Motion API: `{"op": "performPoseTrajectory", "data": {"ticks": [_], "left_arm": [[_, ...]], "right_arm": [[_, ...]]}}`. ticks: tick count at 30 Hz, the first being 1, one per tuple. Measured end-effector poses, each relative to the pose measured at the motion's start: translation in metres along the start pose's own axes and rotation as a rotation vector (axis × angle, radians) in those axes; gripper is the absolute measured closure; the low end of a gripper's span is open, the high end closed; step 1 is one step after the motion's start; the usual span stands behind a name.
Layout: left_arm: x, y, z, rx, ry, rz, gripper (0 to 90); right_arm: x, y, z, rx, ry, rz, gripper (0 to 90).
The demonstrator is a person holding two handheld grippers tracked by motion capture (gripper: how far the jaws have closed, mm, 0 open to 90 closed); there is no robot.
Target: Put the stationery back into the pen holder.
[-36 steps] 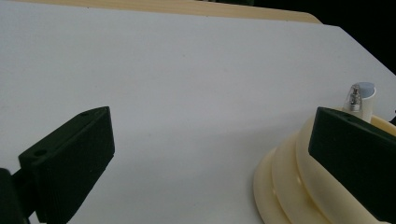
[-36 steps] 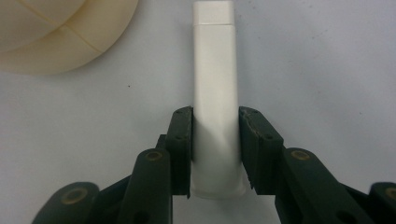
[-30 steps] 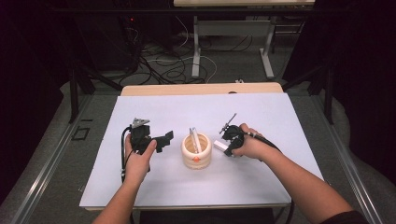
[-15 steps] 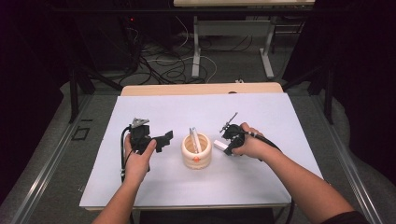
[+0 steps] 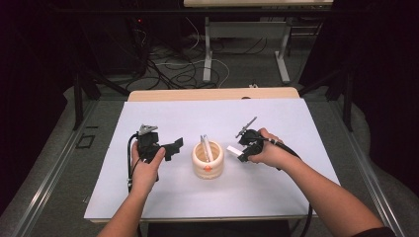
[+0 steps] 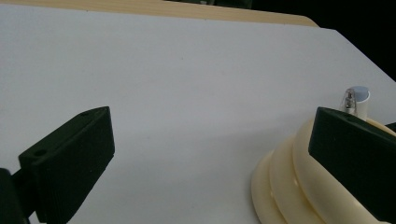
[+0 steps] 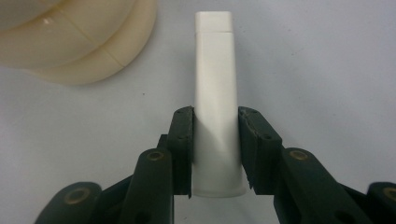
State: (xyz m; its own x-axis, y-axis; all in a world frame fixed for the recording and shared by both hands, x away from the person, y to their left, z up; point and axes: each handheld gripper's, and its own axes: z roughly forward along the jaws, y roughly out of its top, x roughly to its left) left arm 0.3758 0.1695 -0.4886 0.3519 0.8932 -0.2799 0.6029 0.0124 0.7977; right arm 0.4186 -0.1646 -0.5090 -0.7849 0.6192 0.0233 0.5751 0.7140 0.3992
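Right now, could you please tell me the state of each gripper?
Left gripper: open, holding nothing, beside the cream ribbed holder.
Right gripper: shut on the white flat plastic tube.

In the left gripper view, the cream holder (image 6: 289,186) is cut off by the bottom and right edges, and the gripper's right jaw covers most of the pen (image 6: 356,99) standing in it. In the right gripper view the holder (image 7: 79,37) runs off the top left corner. In the high view the white tube (image 5: 234,152) is too small to make out, its rear end hidden under the right gripper (image 5: 245,148).
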Motion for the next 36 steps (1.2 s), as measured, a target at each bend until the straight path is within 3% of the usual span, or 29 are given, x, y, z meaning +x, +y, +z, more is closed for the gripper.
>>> {"op": "performPoseTrajectory", "data": {"ticks": [3,4,5,8,19,26,28,30,36], "left_arm": [[0.0,0.001,-0.001,0.006,-0.002,0.002,0.2],[0.0,0.001,-0.001,0.002,-0.004,-0.005,0.2],[0.0,0.001,-0.001,0.002,-0.005,-0.004,0.2],[0.0,0.001,-0.001,0.002,-0.003,-0.001,0.2],[-0.001,0.001,0.0,0.002,-0.006,-0.001,0.2],[0.0,0.001,0.0,-0.01,-0.009,-0.009,0.2],[0.0,0.002,-0.001,-0.006,-0.005,0.001,0.3],[0.0,0.002,-0.001,-0.013,-0.01,-0.014,0.2],[0.002,0.005,-0.004,-0.016,-0.034,-0.021,0.2]], "right_arm": [[0.004,-0.001,-0.003,-0.02,0.002,-0.014,67.5],[0.007,-0.002,-0.006,-0.01,0.003,0.009,67.5],[0.006,-0.002,-0.006,-0.028,-0.004,-0.026,67.5],[0.01,-0.003,-0.011,-0.047,-0.008,-0.026,67.5],[0.023,-0.007,-0.03,-0.16,-0.11,-0.14,67.5],[0.033,-0.009,-0.044,-0.276,-0.177,-0.263,67.5],[0.038,-0.01,-0.048,-0.312,-0.21,-0.307,67.5],[0.041,-0.011,-0.051,-0.347,-0.242,-0.351,67.5],[0.054,-0.015,-0.062,-0.428,-0.32,-0.429,67.5]]}}
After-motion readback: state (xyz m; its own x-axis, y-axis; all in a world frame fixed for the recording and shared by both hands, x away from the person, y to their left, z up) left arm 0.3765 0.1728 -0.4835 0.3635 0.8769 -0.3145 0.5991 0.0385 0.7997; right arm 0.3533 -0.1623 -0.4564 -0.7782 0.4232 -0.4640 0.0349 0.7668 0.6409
